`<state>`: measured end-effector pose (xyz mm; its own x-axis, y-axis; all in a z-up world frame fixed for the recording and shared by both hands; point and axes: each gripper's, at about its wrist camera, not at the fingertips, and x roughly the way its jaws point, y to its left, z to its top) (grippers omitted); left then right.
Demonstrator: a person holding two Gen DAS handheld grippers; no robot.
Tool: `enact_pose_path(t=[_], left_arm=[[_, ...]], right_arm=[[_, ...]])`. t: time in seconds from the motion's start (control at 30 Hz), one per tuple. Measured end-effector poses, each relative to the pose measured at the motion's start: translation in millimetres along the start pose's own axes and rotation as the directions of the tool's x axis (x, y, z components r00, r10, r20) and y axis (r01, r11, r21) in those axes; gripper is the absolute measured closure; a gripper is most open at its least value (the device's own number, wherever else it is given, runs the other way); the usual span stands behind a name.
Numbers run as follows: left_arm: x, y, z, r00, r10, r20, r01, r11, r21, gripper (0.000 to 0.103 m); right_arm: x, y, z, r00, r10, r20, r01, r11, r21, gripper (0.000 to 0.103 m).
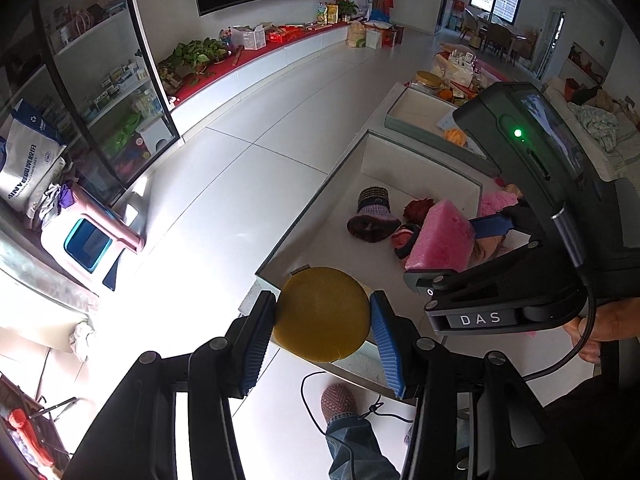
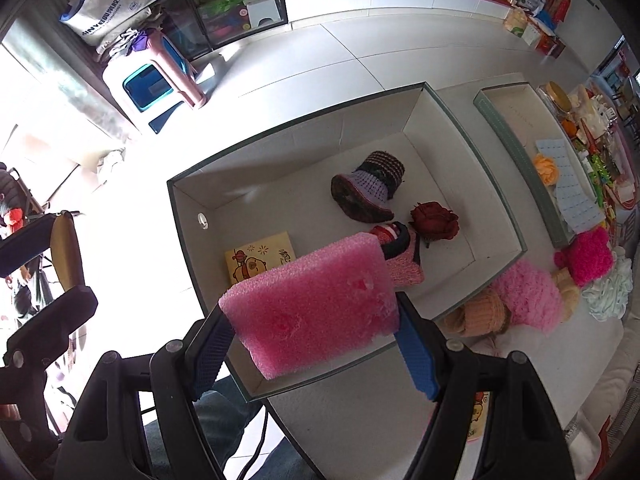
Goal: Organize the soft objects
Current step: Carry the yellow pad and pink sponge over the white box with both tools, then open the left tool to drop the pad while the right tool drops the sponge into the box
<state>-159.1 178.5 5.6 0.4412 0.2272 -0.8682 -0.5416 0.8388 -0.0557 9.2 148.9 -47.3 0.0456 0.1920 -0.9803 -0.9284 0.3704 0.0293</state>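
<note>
My left gripper [image 1: 322, 305] is shut on a round mustard-yellow soft disc [image 1: 322, 320], held over the near corner of an open grey-rimmed box [image 2: 280, 128]. My right gripper [image 2: 316, 346] is shut on a pink foam block [image 2: 312, 308] above the box's near edge. In the left wrist view the pink foam block [image 1: 440, 240] hangs just right of the disc. Inside the box lie a knitted purple bootie [image 2: 368, 192], a red fabric rose [image 2: 434, 220], a pink knitted sock [image 2: 400, 258] and a yellow cartoon card [image 2: 260, 260].
Right of the box sit fluffy pink [image 2: 528, 296], magenta [image 2: 590, 258], tan knitted [image 2: 478, 316] and pale green [image 2: 612, 292] soft items. Behind them a shallow lid [image 2: 516, 152] holds an orange pom [image 2: 546, 170]. A person's foot [image 1: 338, 400] and cable are on the tiled floor below.
</note>
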Motion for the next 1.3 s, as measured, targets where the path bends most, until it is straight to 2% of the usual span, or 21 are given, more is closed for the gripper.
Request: enact_pose_path(t=[0.43,0.7,0.97,1.3], left_arm=[[16,-1,8,0.999,-0.036,-0.031,0.036,0.999,0.003,0.053],[45,-1,19,0.993,-0.082,-0.08,0.08,0.997,-0.022,0.053],[73,-10,32,0.986,-0.12,-0.116,0.12,0.993,-0.01,0.053],[103,-5,46,0.978,-0.126,-0.166,0.129,0.992,0.005,0.053]], right_arm=[[-2,-33,-10,1.0,-0.004,0.015,0.002,0.992,0.123,0.025],[-1,-59,-21,0.999,-0.043,-0.013,0.044,0.982,0.185,0.025],[5,-57,-8,0.998,-0.054,-0.03,0.058,0.983,0.173,0.025],[19,-62,18,0.996,-0.062,-0.057,0.072,0.979,0.188,0.024]])
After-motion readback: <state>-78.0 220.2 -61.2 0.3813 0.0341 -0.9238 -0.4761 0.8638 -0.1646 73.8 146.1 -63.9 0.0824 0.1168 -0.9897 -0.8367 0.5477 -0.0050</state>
